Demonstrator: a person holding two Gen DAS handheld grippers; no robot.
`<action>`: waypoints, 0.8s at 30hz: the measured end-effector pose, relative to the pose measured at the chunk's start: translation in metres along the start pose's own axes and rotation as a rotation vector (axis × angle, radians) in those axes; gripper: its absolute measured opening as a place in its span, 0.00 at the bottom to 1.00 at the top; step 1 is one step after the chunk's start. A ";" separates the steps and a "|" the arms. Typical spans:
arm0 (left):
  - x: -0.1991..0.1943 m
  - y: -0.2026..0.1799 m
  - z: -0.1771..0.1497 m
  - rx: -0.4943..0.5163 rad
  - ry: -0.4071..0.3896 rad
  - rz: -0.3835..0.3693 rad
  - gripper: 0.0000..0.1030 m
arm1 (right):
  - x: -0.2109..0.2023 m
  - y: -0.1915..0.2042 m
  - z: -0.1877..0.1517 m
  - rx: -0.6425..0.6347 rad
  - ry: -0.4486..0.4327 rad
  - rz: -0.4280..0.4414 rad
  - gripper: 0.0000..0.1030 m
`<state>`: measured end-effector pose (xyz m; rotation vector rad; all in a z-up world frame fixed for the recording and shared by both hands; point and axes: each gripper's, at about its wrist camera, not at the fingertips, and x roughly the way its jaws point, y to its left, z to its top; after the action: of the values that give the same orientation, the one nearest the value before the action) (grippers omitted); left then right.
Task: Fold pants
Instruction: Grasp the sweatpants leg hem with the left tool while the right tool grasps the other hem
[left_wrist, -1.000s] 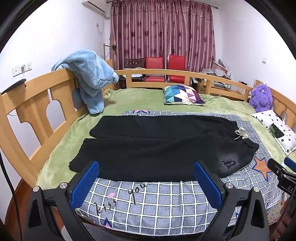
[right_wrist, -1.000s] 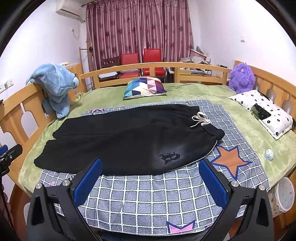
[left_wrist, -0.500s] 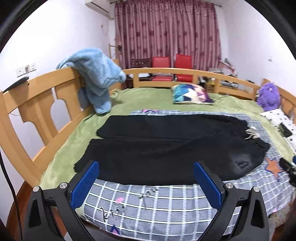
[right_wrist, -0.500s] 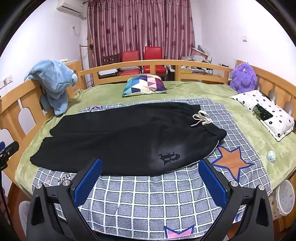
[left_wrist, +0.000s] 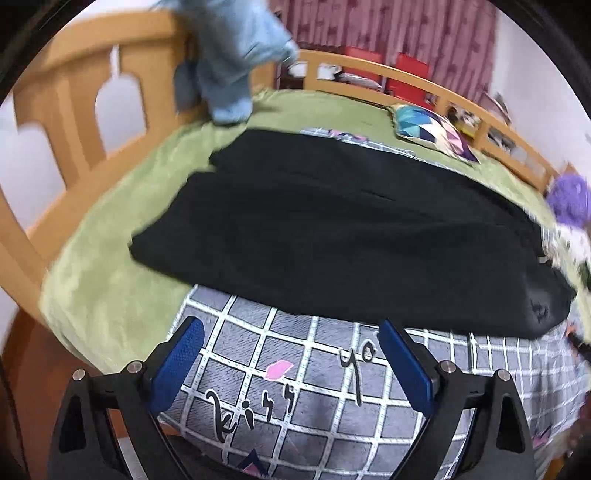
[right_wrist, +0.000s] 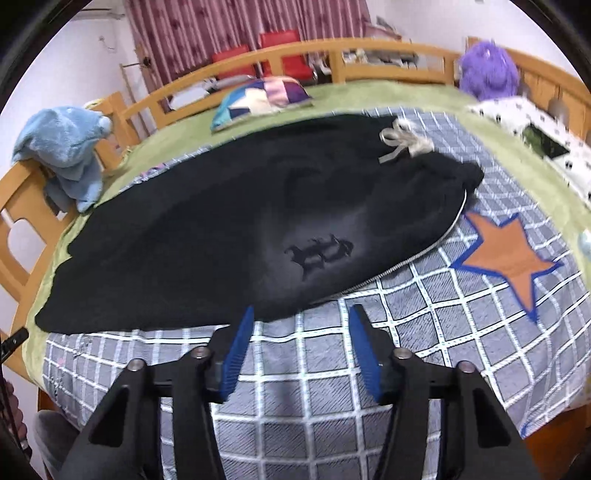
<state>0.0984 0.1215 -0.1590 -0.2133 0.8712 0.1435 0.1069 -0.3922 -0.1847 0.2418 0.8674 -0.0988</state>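
- Lying flat across the checked blanket (right_wrist: 424, 332), the black pants (right_wrist: 229, 229) have their waist and drawstring (right_wrist: 402, 142) toward 2 o'clock in my right view, leg ends toward 9.
- My right claw (right_wrist: 301, 321) hangs just short of the pants' near edge, its blue pads (right_wrist: 238, 345) partly apart, gripping nothing.
- My left claw (left_wrist: 290, 332) is spread wide over bare blanket, pants (left_wrist: 332, 236) at 12 o'clock, nothing held.
- Beyond: a wooden bed rail (left_wrist: 66, 96) with a blue towel (left_wrist: 236, 59) at 11, a patterned pillow (right_wrist: 262, 98) at 12.
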 end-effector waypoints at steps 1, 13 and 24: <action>0.005 0.005 -0.001 -0.020 0.005 -0.011 0.92 | 0.009 -0.006 0.001 0.017 0.010 -0.001 0.46; 0.098 0.025 0.009 -0.193 0.087 -0.100 0.73 | 0.102 -0.050 0.015 0.208 0.111 0.078 0.46; 0.101 0.038 0.046 -0.204 0.047 -0.085 0.09 | 0.097 -0.028 0.056 0.162 0.060 0.065 0.11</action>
<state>0.1888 0.1734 -0.2126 -0.4451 0.8929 0.1489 0.2058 -0.4323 -0.2289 0.4259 0.9112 -0.1019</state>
